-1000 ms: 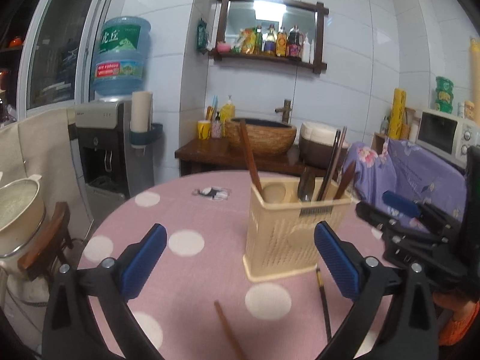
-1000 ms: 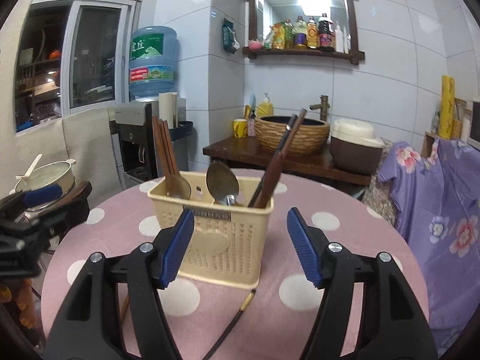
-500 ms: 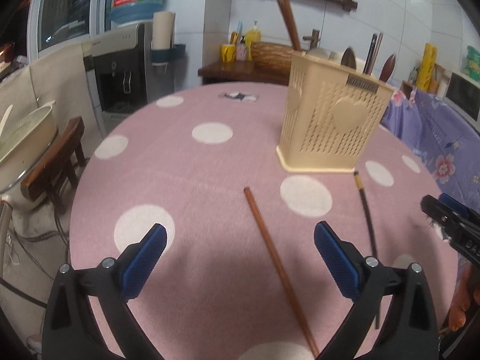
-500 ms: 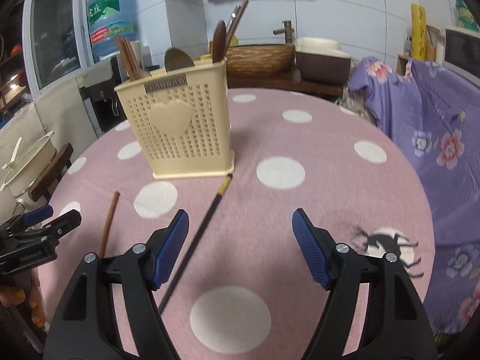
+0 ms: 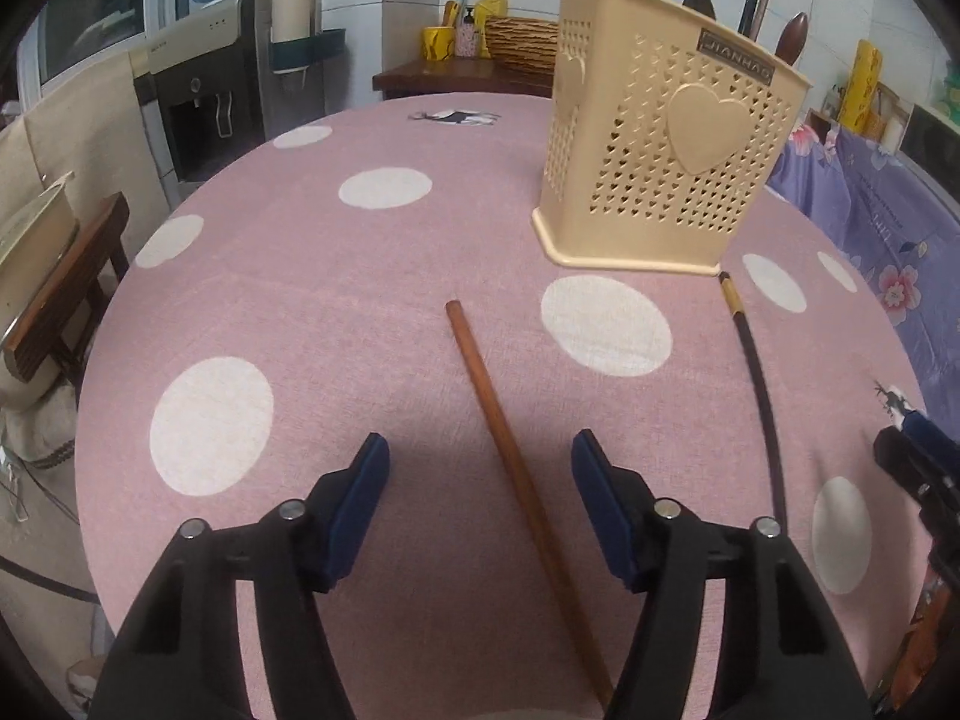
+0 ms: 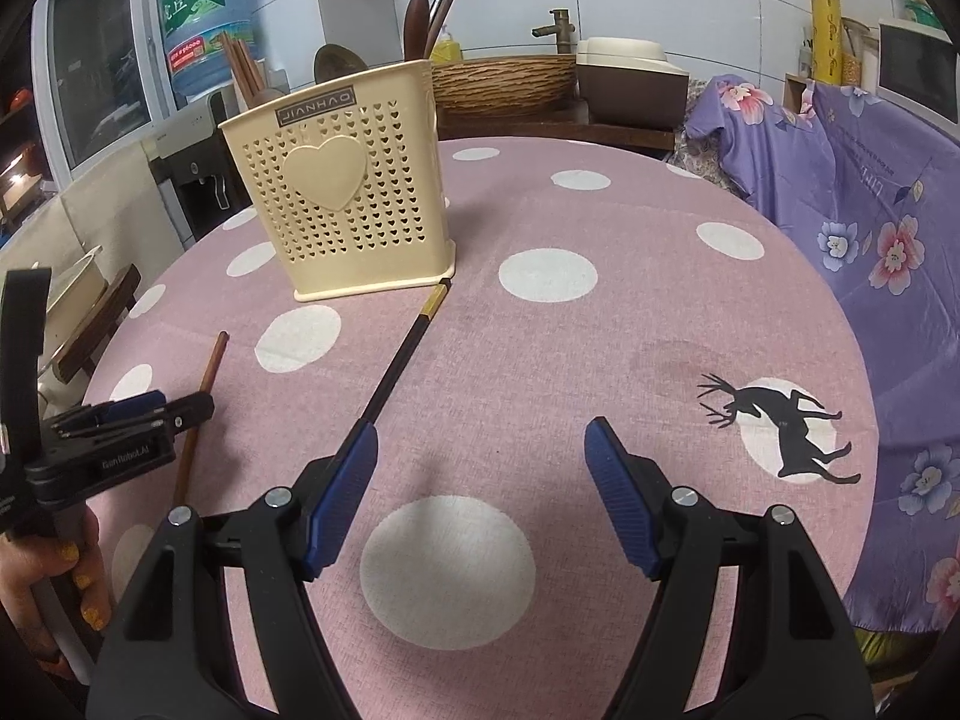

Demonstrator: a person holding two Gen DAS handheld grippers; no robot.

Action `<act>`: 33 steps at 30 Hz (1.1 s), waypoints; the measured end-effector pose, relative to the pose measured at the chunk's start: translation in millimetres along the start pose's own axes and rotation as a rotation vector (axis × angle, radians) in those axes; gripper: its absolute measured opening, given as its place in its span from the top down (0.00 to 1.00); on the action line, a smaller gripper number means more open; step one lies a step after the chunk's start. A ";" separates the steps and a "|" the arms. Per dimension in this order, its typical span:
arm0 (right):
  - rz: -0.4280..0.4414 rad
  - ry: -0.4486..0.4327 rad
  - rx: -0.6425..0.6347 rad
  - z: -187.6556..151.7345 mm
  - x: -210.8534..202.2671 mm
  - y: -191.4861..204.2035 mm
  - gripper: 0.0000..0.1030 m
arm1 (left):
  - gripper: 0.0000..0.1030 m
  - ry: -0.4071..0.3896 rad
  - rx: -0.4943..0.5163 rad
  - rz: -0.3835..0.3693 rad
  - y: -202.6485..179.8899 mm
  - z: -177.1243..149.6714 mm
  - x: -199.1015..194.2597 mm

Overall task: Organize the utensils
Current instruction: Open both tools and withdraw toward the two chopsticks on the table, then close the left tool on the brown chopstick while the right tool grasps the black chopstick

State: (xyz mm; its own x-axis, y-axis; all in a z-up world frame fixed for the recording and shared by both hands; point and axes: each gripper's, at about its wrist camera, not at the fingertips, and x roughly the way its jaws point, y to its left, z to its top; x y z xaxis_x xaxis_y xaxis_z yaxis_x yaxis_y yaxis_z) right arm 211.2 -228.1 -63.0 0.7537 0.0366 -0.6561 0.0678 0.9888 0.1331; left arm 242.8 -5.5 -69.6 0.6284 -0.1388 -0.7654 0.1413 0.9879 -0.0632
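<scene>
A matt, slightly coarse pink cloth with white dots (image 5: 360, 276) covers the round worktop. The cream perforated utensil holder (image 5: 654, 180) looks like smooth moulded plastic with a faint sheen. The brown wooden chopstick (image 5: 510, 468) is matt; the black chopstick with a gold band (image 6: 396, 372) looks glossy, lacquered.

White tiled walls (image 6: 690, 18) back a dark wooden sideboard (image 6: 558, 126), a water dispenser (image 5: 204, 90) stands by the window (image 6: 96, 72), and purple floral cloth (image 6: 870, 192) drapes the right.
</scene>
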 end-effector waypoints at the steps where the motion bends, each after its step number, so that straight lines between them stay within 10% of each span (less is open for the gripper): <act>1: 0.001 0.003 -0.001 0.1 0.5 0.5 0.31 | 0.41 0.004 0.001 0.006 -0.4 1.3 1.8; 9: 0.008 0.024 -0.010 -0.3 4.9 5.4 0.31 | 0.49 0.063 0.029 0.020 0.3 19.6 17.1; 22: 0.054 0.116 0.008 14.3 32.6 14.8 0.37 | 0.88 0.061 -0.034 0.021 8.3 38.5 29.4; 33: 0.072 0.201 0.072 44.9 69.0 26.1 0.58 | 0.89 0.058 -0.027 0.006 0.5 32.2 25.8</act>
State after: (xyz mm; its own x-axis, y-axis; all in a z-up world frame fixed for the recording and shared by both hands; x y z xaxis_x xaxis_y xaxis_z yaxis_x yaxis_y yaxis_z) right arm 294.4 -206.3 -71.4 0.6136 0.1415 -0.7769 0.0706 0.9701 0.2324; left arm 283.8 -10.8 -68.7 0.5837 -0.1291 -0.8016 0.1159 0.9904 -0.0751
